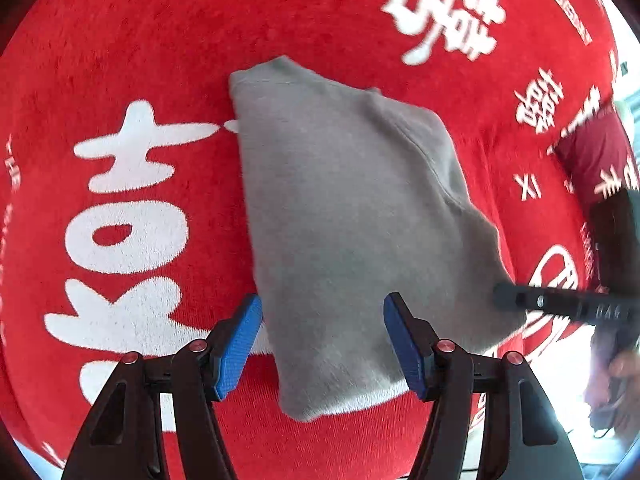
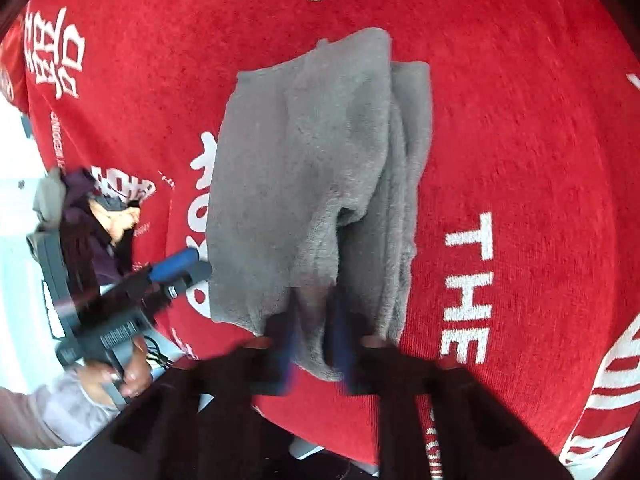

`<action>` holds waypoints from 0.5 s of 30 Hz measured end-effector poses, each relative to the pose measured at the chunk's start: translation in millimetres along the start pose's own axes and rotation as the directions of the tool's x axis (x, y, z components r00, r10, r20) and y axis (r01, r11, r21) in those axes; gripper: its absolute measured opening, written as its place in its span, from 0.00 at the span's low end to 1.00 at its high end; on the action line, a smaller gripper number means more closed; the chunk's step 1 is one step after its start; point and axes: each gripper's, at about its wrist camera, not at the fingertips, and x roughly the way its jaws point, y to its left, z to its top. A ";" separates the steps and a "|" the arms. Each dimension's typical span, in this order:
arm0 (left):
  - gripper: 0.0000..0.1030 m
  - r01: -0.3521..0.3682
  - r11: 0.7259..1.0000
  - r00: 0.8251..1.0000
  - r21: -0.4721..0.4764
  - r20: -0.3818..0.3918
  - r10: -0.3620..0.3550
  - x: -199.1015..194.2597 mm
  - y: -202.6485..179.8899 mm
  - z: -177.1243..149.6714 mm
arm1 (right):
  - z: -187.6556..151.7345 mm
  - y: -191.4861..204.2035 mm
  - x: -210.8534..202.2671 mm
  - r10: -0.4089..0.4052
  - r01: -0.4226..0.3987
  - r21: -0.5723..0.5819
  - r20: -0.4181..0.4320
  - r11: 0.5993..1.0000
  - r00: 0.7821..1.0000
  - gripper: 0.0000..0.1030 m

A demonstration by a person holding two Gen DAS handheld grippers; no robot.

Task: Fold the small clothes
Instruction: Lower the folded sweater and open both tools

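garment (image 1: 352,220): grey, folded, lay mid red cloth (image 1: 140,40) | right gripper (image 2: 316,344): pinched its near edge, likely to carry the next fold | left gripper (image 1: 322,344): jaws apart astride the hem, gripping nothing

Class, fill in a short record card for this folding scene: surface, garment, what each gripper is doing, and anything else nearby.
Surface: red fleecy cloth with white lettering
Garment: grey fleece garment, folded into layers, lying on the cloth
Left gripper: fingers open, either side of the garment's near edge
Right gripper: blurred, fingers closed on the garment's near edge
Nearby: dark clothes pile at the cloth's edge
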 end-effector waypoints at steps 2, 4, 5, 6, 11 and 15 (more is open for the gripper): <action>0.63 -0.021 1.000 1.000 0.015 -0.022 0.021 11.3 5.3 -2.7 | -2.9 -0.7 -1.2 -0.019 0.019 0.011 0.019 1.000 1.000 0.08; 0.63 -0.043 0.998 0.997 0.051 -0.060 0.046 27.0 7.0 -14.7 | -10.1 -11.0 2.2 -0.045 0.044 0.049 0.017 0.998 0.999 0.07; 0.63 -0.045 0.997 0.996 0.059 -0.071 0.049 32.2 8.0 -19.1 | -14.9 -18.4 6.1 -0.057 0.056 0.066 0.008 0.996 0.998 0.07; 0.63 -0.043 0.997 0.996 0.064 -0.080 0.048 37.2 9.2 -25.5 | -21.4 -28.5 9.4 -0.074 0.074 0.080 -0.004 0.994 0.997 0.07; 0.63 -0.027 0.999 0.996 0.037 -0.078 0.030 41.3 10.8 -40.4 | -42.5 -55.8 21.3 -0.046 0.043 0.148 0.017 0.988 0.999 0.07; 0.63 -0.032 0.999 0.995 0.033 -0.097 0.035 36.8 11.6 -36.5 | -42.3 -53.9 12.4 -0.050 0.047 0.158 0.017 0.986 0.999 0.15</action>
